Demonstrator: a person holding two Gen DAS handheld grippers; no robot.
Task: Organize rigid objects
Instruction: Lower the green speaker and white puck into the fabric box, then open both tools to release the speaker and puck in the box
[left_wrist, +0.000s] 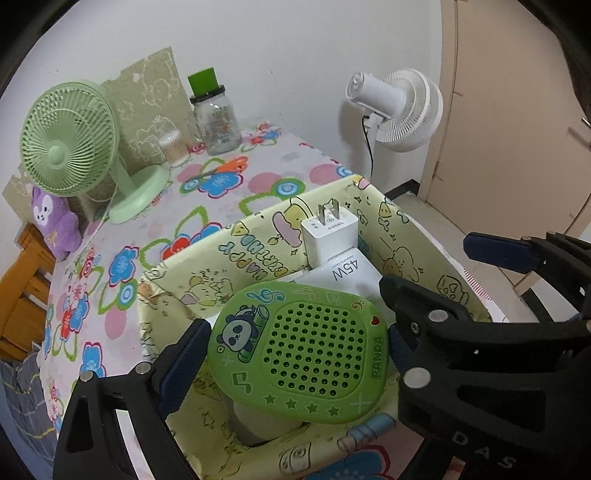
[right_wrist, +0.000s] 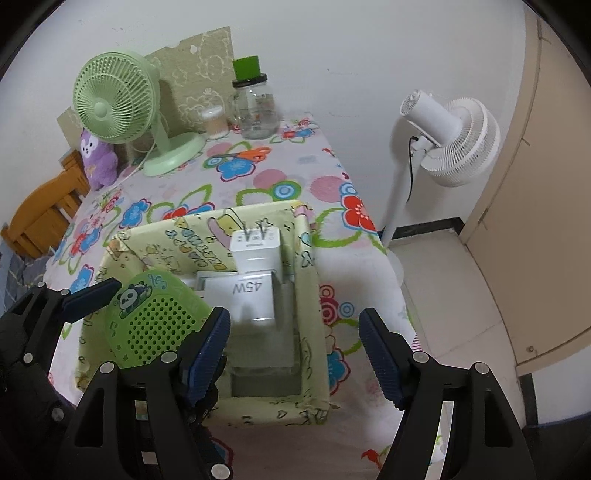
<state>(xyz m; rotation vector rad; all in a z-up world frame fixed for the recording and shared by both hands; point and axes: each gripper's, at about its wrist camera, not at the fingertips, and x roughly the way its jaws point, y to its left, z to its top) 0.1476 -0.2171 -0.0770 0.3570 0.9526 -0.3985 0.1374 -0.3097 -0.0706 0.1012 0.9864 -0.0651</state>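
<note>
My left gripper (left_wrist: 295, 347) is shut on a green panda speaker (left_wrist: 299, 354) and holds it over a yellow cartoon-print box (left_wrist: 255, 229). The speaker also shows in the right wrist view (right_wrist: 155, 321), between the left gripper's blue pads. Inside the box stand a white plug charger (left_wrist: 330, 232) and a white 45W box (left_wrist: 349, 273); both show in the right wrist view, the charger (right_wrist: 256, 251) and the 45W box (right_wrist: 245, 297). My right gripper (right_wrist: 295, 350) is open and empty above the box's near right part (right_wrist: 314, 354).
A flowered tablecloth (right_wrist: 258, 181) covers the table. At the back stand a green desk fan (right_wrist: 118, 103), a purple plush (right_wrist: 96, 158), a cotton-swab tub (right_wrist: 216, 123) and a glass jar with a green lid (right_wrist: 256, 103). A white floor fan (right_wrist: 450, 136) and a door stand right.
</note>
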